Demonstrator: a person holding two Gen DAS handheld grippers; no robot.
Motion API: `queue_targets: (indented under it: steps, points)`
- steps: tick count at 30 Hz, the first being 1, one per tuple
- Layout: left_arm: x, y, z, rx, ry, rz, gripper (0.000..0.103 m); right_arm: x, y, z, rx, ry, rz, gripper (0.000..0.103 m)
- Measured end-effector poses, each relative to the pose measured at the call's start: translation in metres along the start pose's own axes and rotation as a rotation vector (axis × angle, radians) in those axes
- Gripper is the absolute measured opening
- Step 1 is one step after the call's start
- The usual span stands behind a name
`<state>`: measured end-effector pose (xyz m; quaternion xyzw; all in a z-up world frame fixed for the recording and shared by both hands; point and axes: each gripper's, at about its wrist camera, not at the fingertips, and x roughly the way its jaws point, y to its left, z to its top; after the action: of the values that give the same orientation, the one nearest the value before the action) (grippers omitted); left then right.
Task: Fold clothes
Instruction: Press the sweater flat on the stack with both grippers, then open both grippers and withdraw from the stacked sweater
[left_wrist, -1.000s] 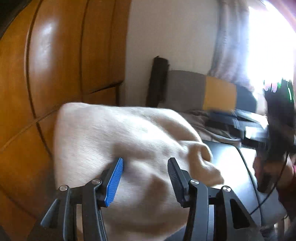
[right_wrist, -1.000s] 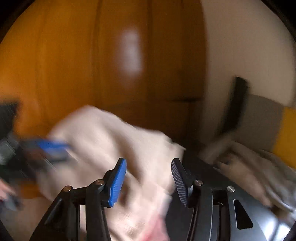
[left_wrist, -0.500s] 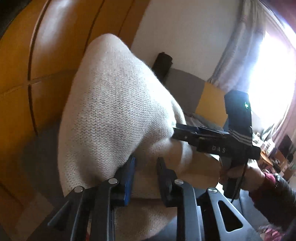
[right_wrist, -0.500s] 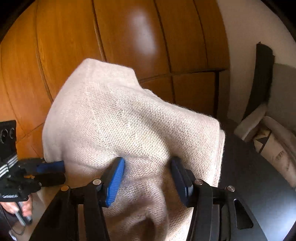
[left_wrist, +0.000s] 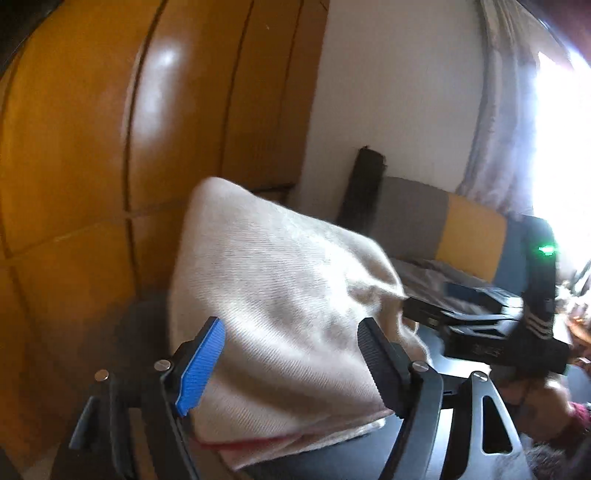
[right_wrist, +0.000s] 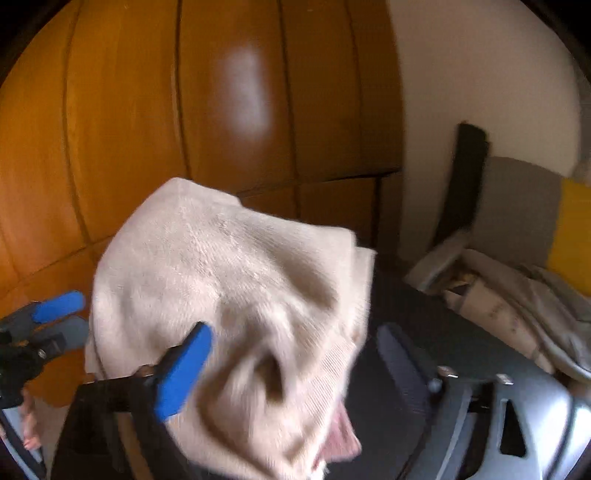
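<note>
A folded cream knit garment (left_wrist: 288, 314) lies in a thick bundle on the dark table (left_wrist: 436, 421); a pink layer shows under its near edge. My left gripper (left_wrist: 291, 365) is open, its fingers apart on either side of the bundle's near edge. In the right wrist view the same garment (right_wrist: 236, 295) fills the middle, blurred. My right gripper (right_wrist: 295, 365) is open, with its blue pad (right_wrist: 181, 373) against the cloth. The right gripper also shows in the left wrist view (left_wrist: 480, 325), at the garment's right side.
Orange wooden cabinet doors (left_wrist: 110, 147) stand close behind the table. A grey and yellow sofa (left_wrist: 443, 225) sits at the back right with crumpled pale clothes (right_wrist: 517, 306) on it. A bright window with a curtain (left_wrist: 517, 110) is at far right.
Both grippers held the raised garment half a second ago. They have opened, and the garment has dropped lower onto the table as a folded bundle.
</note>
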<state>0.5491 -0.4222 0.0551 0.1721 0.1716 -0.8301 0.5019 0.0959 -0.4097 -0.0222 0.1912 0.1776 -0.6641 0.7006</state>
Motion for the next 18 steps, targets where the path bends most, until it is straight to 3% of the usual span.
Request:
queue_targets:
  steps: [2,4,9,11,13,15,18]
  points:
    - [-0.015,0.003,-0.003,-0.006,0.000,0.082,0.076,-0.021,-0.002,0.018,-0.008,-0.004,-0.052,0.103]
    - [-0.029,0.004,-0.004,-0.026,-0.006,0.112,0.075,-0.051,0.001,0.048,-0.020,-0.013,-0.096,0.103]
    - [-0.063,0.003,0.000,-0.031,-0.065,0.123,0.070,-0.064,0.017,0.035,0.018,-0.062,-0.103,0.103]
    - [-0.079,-0.002,0.003,0.000,-0.082,0.098,0.062,-0.063,0.018,0.025,0.026,-0.070,-0.102,0.103]
    - [-0.083,-0.005,0.008,0.031,-0.080,0.097,0.061,-0.056,0.019,0.022,0.029,-0.020,-0.058,0.103]
    - [-0.085,-0.007,0.011,0.064,-0.079,0.104,0.048,-0.052,0.024,0.022,0.015,0.035,-0.028,0.103]
    - [-0.087,-0.008,0.008,0.057,-0.103,0.195,0.045,-0.054,0.036,0.021,-0.063,-0.016,-0.086,0.103]
